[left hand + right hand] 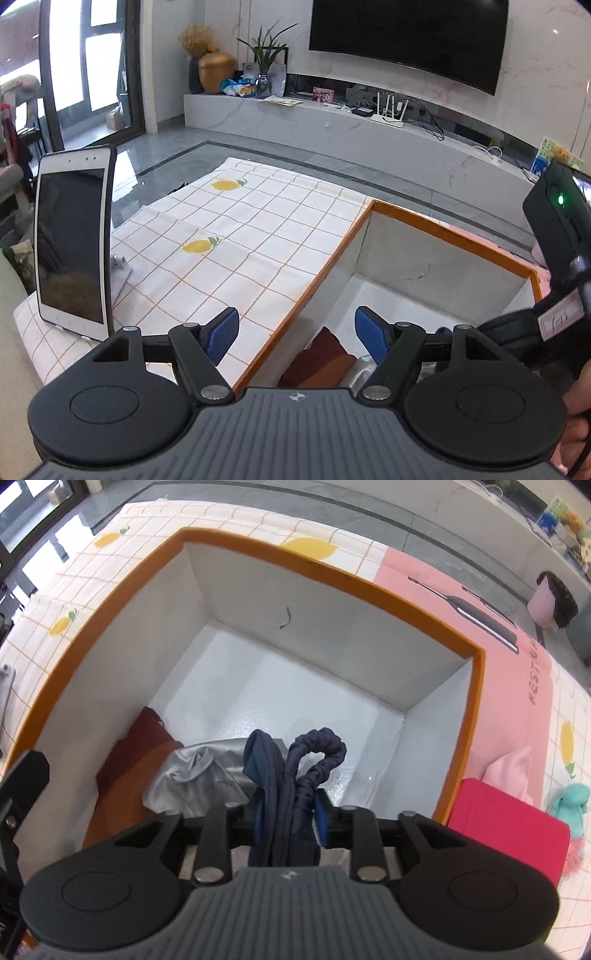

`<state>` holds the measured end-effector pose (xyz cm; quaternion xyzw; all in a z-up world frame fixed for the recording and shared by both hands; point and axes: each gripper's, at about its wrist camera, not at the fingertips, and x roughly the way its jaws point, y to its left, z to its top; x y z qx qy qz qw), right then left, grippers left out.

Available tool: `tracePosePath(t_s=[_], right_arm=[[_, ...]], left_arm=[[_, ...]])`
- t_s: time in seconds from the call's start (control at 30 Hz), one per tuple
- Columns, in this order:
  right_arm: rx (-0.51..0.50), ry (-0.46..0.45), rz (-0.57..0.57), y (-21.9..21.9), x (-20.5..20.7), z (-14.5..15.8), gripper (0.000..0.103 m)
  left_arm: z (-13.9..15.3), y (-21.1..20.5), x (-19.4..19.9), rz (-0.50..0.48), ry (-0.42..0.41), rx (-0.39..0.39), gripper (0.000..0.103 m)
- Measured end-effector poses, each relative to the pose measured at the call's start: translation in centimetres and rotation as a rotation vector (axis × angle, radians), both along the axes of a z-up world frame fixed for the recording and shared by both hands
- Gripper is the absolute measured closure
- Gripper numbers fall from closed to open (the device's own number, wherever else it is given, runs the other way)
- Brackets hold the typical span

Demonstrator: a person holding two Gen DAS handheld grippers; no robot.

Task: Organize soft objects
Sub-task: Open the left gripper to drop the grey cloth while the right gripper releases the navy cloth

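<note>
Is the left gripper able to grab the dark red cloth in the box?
Probably yes. The left gripper is open and empty above the box, and the dark red cloth lies uncovered just below it.

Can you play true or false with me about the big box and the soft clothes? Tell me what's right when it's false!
1. The orange-rimmed white box stands on a lemon-print checked tablecloth. True.
2. The box is completely empty. False: a maroon cloth and a silver-grey cloth lie inside.
3. The right gripper has a navy blue fabric bundle between its fingers. True.
4. The left gripper holds a cloth. False: it is open, with nothing between its fingers.
</note>
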<state>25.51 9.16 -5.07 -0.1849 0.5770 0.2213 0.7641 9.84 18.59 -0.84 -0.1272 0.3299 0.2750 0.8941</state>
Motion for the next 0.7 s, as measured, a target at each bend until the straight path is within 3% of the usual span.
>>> tracePosePath(t_s=[0.17, 0.27, 0.47, 0.7], right_arm=[[0.036, -0.045, 0.035, 0.7, -0.9, 0.3, 0.033], [0.018, -0.126, 0.076, 1.4, -1.5, 0.7, 0.010], [0.009, -0.160, 0.136, 1.6, -1.9, 0.9, 0.003], [-0.010, -0.239, 0.201, 1.7, -3.1, 1.3, 0.003]], left_arm=[[0.0, 0.3, -0.3, 0.020, -0.003, 0.003, 0.019], [0.0, 0.1, -0.5, 0.012, -0.005, -0.002, 0.021], [0.3, 0.5, -1.0, 0.020, -0.022, -0.006, 0.021], [0.8, 1.0, -1.7, 0.044, -0.049, -0.033, 0.021]])
